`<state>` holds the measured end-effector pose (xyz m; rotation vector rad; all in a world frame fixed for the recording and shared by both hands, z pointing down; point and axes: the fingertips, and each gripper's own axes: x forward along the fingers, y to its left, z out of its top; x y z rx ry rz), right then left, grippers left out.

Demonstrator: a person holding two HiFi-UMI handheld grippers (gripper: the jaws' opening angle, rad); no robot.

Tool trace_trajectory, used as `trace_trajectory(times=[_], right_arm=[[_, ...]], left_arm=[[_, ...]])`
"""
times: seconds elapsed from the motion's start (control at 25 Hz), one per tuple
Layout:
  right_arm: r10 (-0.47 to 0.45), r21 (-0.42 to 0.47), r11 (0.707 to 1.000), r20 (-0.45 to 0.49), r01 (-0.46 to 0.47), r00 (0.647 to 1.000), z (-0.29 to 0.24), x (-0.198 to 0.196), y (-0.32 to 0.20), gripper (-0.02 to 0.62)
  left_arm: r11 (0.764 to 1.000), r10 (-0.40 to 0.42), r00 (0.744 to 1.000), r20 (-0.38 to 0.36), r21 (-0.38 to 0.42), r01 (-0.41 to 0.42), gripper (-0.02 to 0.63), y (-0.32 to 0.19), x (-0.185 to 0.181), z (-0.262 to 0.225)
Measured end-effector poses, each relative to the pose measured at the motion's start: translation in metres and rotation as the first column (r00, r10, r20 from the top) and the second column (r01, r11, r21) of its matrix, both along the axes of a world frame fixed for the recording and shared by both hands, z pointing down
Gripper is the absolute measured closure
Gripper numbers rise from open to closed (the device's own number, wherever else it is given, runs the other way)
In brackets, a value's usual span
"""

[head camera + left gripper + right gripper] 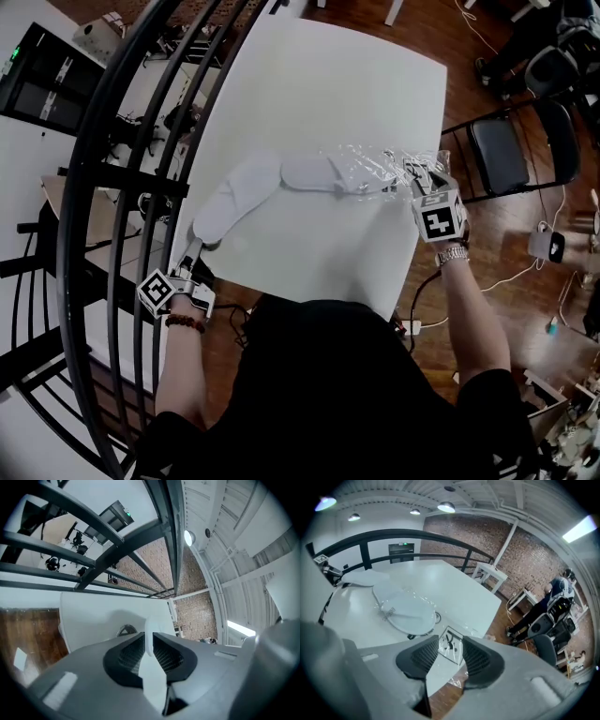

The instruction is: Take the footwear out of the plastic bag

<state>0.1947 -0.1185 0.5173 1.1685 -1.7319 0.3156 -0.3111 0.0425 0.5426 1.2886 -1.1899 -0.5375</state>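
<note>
**One slipper clear of the bag, the other part-way inside**

In the head view the white bench fills the middle. Near its centre lies the second slipper, white and flat on the surface. Its 3 o'clock end sits under the crinkled film of the plastic bag, while its 9 o'clock end looks bare. The bag runs on toward 3 o'clock, up to the right tongs, which stand at the bench's 4 o'clock edge.

The right gripper view shows these tongs grasping a fold of the clear bag, with a printed patch of film caught between the pads. The bagged slipper lies beyond them at about 10 o'clock.

The first slipper is wholly outside the bag, at 8 o'clock from the other, and the ends nearest each other lie close together. It slants down toward the bench's 7 o'clock corner. There the left tongs grip its lower end.

The left gripper view shows those tongs clenched on a thin white edge of that slipper, which stands upright in the narrow gap between the pads.

A black railing curves past the bench at 9 o'clock. A dark folding chair stands on the wooden floor at 3 o'clock.
</note>
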Motion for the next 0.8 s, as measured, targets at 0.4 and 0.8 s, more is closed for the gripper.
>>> trace_trajectory(times=[0.4, 0.8], right_arm=[[-0.503, 0.041, 0.864, 0.125, 0.503, 0.855, -0.012, -0.203, 0.024, 0.417], [-0.650, -0.122, 0.746, 0.078, 0.655, 0.756, 0.060, -0.280, 0.039, 0.405]], left_arm=[[0.942, 0.325, 0.920, 0.219, -0.162, -0.294, 0.464, 0.027, 0.045, 0.008], [0.902, 0.431, 0.813, 0.391, -0.199, -0.383, 0.440, 0.046, 0.044, -0.001]])
